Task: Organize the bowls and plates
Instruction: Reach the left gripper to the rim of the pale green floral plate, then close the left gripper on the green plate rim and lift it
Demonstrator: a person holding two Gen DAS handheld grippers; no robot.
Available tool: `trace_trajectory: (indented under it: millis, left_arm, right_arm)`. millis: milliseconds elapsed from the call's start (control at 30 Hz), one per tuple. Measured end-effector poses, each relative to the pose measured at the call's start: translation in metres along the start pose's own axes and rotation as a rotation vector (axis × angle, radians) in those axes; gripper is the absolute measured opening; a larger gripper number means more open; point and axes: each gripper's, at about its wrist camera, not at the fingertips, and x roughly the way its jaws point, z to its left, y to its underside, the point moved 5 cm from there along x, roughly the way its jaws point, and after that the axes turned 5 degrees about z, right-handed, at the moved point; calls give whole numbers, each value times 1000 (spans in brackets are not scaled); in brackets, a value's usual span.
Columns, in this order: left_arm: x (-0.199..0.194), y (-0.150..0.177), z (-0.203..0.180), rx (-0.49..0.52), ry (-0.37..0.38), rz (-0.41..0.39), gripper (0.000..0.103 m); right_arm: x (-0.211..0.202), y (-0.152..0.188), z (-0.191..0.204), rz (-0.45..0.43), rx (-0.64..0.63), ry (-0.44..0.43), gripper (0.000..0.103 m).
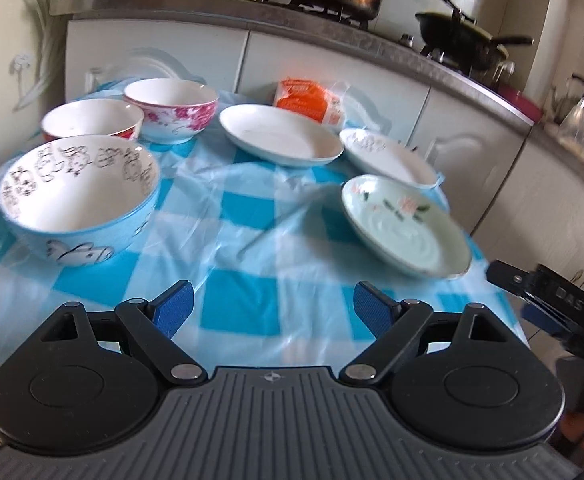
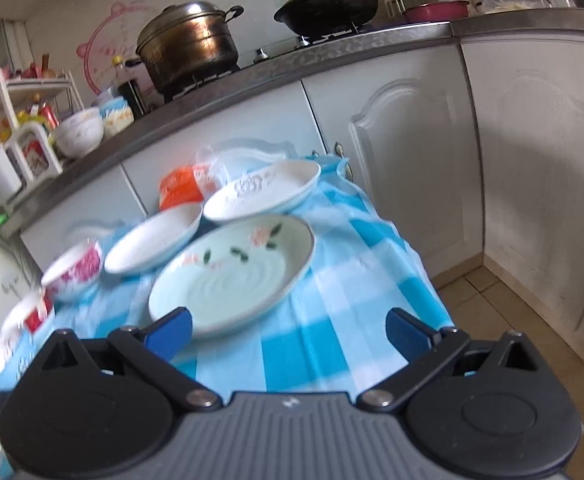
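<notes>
Hovering above the checked cloth [image 1: 248, 280], both released: left hand-held gripper [image 1: 273, 309]; right hand-held gripper [image 2: 289, 334] near green plate [image 2: 232, 276].

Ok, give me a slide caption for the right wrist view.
Open right gripper hovering before a pale green flowered plate on the blue checked tablecloth.

White cabinets [image 2: 404, 168] under grey counter [image 2: 332, 50] at 12 o'clock; steamer pot [image 2: 188, 46] and wok [image 2: 328, 4] on stove; tiled floor [image 2: 488, 312] at 3 o'clock.
</notes>
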Motion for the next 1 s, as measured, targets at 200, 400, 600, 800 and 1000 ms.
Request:
trace_trajectory:
  millis: [200,400,600,800,1000]
  left_arm:
    - [16,-23,-9,-32,112,-8,103]
    - [43,-38,-27,-48,182,-2,103]
    - [69,-43,-44,-58,217,12,103]
    - [94,-42,-56,-79,240,48,82]
    - [114,-43,-65,-79,212,53,71]
  right_arm:
    - [35,-36,-2,17,63,-114,102]
    - [67,-68,-13,6,73,-203,102]
    - [93,-72,-35,34,145,-282,93]
    - [104,-72,-42,64,196,-352,89]
    - [111,-72,-40,105,229,-452,89]
